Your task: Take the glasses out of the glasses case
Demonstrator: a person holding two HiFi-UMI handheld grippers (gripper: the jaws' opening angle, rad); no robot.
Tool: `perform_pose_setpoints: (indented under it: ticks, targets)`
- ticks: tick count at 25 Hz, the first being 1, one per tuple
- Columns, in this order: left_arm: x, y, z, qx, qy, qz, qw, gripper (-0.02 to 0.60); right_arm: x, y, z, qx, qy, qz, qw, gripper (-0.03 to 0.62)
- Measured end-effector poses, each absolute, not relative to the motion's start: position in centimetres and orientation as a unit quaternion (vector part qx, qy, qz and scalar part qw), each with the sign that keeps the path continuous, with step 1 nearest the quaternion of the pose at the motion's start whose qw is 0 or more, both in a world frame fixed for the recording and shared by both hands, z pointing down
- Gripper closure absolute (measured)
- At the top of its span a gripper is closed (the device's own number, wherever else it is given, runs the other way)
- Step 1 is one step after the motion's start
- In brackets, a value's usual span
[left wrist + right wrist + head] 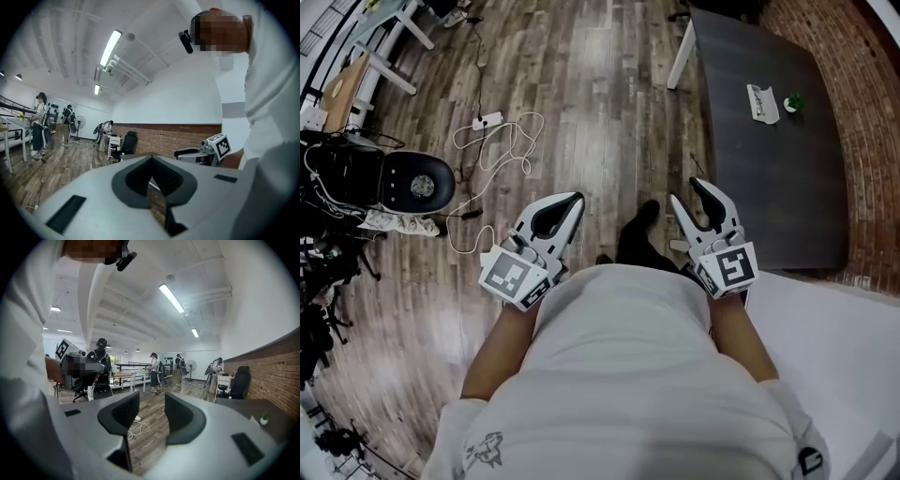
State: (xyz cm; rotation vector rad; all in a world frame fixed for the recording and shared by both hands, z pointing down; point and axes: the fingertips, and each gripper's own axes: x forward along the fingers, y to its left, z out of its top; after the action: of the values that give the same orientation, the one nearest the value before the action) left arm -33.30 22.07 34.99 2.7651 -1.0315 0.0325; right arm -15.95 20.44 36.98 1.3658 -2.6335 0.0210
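I stand on a wooden floor with both grippers held level in front of my body. My left gripper [577, 201] [151, 159] is shut, its pads meeting at the tips with nothing between them. My right gripper [686, 192] [152, 404] is open and holds nothing. A dark table [769, 178] stands ahead to the right. On its far part lies a small white oblong thing [762, 101], possibly the glasses case, beside a small green plant [793, 102] [265, 418]. No glasses are visible. Both grippers are well short of the white thing.
A white power strip with looped cables [492, 120] lies on the floor ahead to the left, near a black office chair [417, 183]. A brick wall [862, 112] runs past the table. A white surface [825, 347] lies at my right. Several people stand far off [153, 371].
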Motion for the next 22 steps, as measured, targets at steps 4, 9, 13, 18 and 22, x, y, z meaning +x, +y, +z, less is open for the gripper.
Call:
perform_pose_setpoints:
  ticks: [4,9,13,18,22]
  targets:
    - [-33.4,19.1,35.6,0.931,-0.353,0.018,0.094,0.571,-15.8,17.0,37.9,0.455,-0.887,0.01,0.083,0.419]
    - [-33.3,14.0,35.6,0.928,-0.36,0.02,0.098,0.571,-14.9,11.7,37.8,0.459,-0.885,0.014,0.08,0.419]
    - [-31.7,9.5,35.3,0.928,-0.356,0.018,0.106,0.571,-13.3,7.5,37.4,0.465,-0.882,0.02,0.08,0.419]
    - [-26.4,3.3,35.0,0.934,-0.34,0.021,0.105,0.571,-8.8,2.0,37.5,0.47,-0.879,0.028,0.077,0.419]
    - [-21.4,-1.0,35.6,0.944,-0.31,0.027,0.111,0.571,-5.1,-1.9,37.9,0.477,-0.875,0.041,0.073,0.421]
